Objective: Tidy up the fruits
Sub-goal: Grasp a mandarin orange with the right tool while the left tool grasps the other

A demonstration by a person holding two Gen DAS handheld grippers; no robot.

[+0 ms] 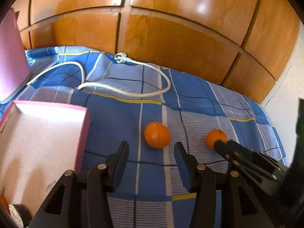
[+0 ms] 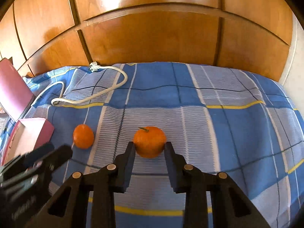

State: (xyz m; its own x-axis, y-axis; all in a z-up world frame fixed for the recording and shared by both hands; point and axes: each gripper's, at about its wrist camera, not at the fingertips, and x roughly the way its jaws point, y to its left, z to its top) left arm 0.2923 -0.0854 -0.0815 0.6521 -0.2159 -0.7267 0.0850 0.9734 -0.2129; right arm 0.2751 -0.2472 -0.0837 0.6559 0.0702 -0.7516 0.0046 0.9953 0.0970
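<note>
Both wrist cameras look steeply down and forward over a blue checked bedcover [image 1: 190,93], facing a glossy wooden wardrobe [image 1: 171,43] behind it. The left view sits close to an open pink cardboard box [image 1: 38,142], which fills its left side. The right view sits farther right of that box [image 2: 28,138], seen small at its left edge. Both share the coiled white power cable [image 1: 133,93] and the bedcover beyond the box.

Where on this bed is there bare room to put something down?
The wide stretch of checked bedspread right of the stemmed orange is free. The left is crowded: pink box, second orange, white cable.
</note>
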